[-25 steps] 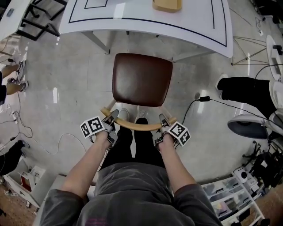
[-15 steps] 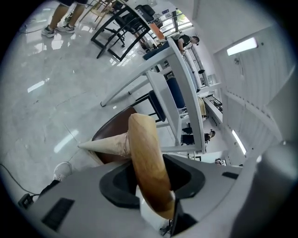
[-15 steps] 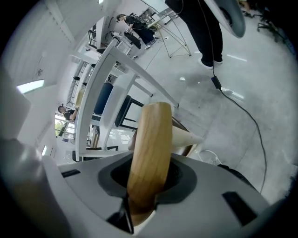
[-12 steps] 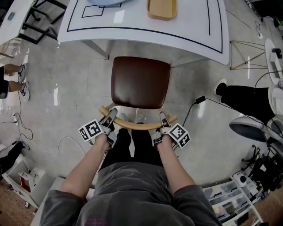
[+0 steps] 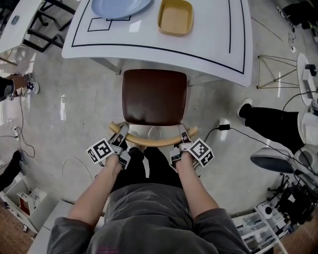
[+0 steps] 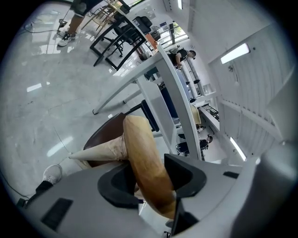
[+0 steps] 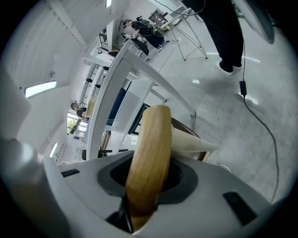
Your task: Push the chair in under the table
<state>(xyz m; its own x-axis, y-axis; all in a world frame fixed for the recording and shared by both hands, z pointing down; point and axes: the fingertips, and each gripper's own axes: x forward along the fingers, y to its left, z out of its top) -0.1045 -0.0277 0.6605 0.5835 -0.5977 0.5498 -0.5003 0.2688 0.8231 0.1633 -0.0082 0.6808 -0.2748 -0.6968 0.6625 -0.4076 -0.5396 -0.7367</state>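
At the table's near edge: the chair (image 5: 155,96) is standing square to the table (image 5: 208,42), its brown seat's far edge just meeting the tabletop's edge while most of the seat is showing on the near side.
Back rail: the curved wooden rail (image 5: 151,141) is lying across the chair's near side, serving as the handle for the push.
Left gripper: the left gripper (image 5: 121,132) is sitting on the rail's left end; its jaws have just been opening, and the rail is standing between them, resting against one pad and seemingly loose on the other.
Right gripper: the right gripper (image 5: 184,133) is sitting on the rail's right end, its jaws pinching the rail from both sides.
Why two ends: holding both ends is likely keeping the chair from swinging as it is going in between the table legs.
Tabletop: a blue plate (image 5: 119,7) and a yellow tray (image 5: 175,17) are resting far back, clear of the chair.
Floor, right: a black cable (image 5: 248,135) is lying beside the chair, apart from its legs.
Progress: the push is looking under way, with most of the seat waiting to go under.
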